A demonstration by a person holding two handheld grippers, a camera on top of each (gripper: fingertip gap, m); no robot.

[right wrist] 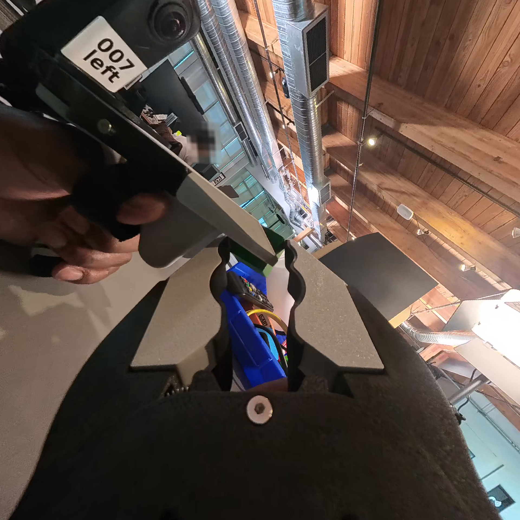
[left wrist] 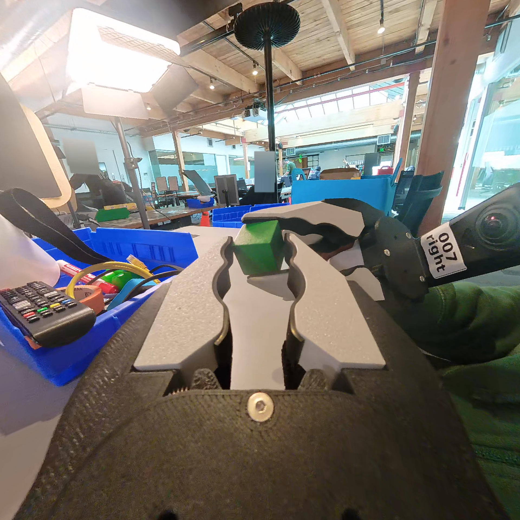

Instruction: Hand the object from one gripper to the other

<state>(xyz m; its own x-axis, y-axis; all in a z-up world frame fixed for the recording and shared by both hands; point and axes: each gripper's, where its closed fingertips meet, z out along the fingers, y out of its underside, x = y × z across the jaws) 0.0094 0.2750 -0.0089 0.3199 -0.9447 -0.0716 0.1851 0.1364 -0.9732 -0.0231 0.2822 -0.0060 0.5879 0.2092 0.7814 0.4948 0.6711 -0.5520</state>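
A green cube (left wrist: pixel 257 250) is held up in the air between both grippers. In the left wrist view my left gripper (left wrist: pixel 257 242) is shut on its left and right sides. My right gripper (left wrist: pixel 247 247) comes in from the right, with one finger (left wrist: pixel 304 216) on top of the cube and the other under it. In the right wrist view my right gripper (right wrist: pixel 254 247) has its pads against the cube (right wrist: pixel 253 263). That cube is mostly hidden behind a grey finger (right wrist: pixel 225 222) of the left gripper (right wrist: pixel 267 253).
A blue bin (left wrist: pixel 146 247) at the left holds a black remote (left wrist: pixel 42 309), an orange tape roll (left wrist: pixel 87 295), a yellow cable (left wrist: pixel 112 266) and markers. It stands on a grey table (left wrist: pixel 17 394). A green sleeve (left wrist: pixel 464 323) lies at the right. A hand (right wrist: pixel 70 239) grips the left gripper. My left and right fingertips are right by each other.
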